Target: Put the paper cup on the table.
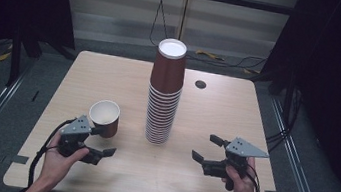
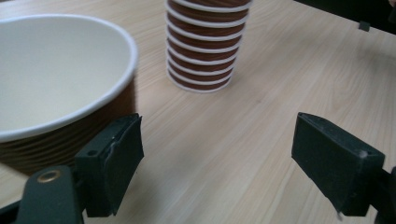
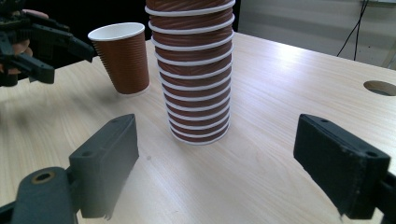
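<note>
The left gripper [image 1: 101, 146] is held low over the table [image 1: 207, 182] with its 2 jaws spread wide and nothing between them. In the left gripper view, 1 jaw sits just beside the wall of the single cup [image 2: 56, 88]; whether it touches cannot be told. That cup stands upright, mouth up, on the left part of the table, near the stack of cups [image 1: 163, 95] but apart from it.

The right gripper [image 1: 207, 149] is also held with its jaws spread and empty, pointed toward the stack from the right, well short of it.

The stack stands near the table's middle, mouths down, tall and narrow, and in the right gripper view [image 3: 194, 70] it is seen to lean slightly.

The main risk is judged to be toppling: a sideways push from either jaw, high up especially, could tip the stack over. If the top cup is pulled, several nested cups could be dragged up with it. The single cup is light and could be knocked over or slid by the jaw beside it, or crushed if it is squeezed hard.
</note>
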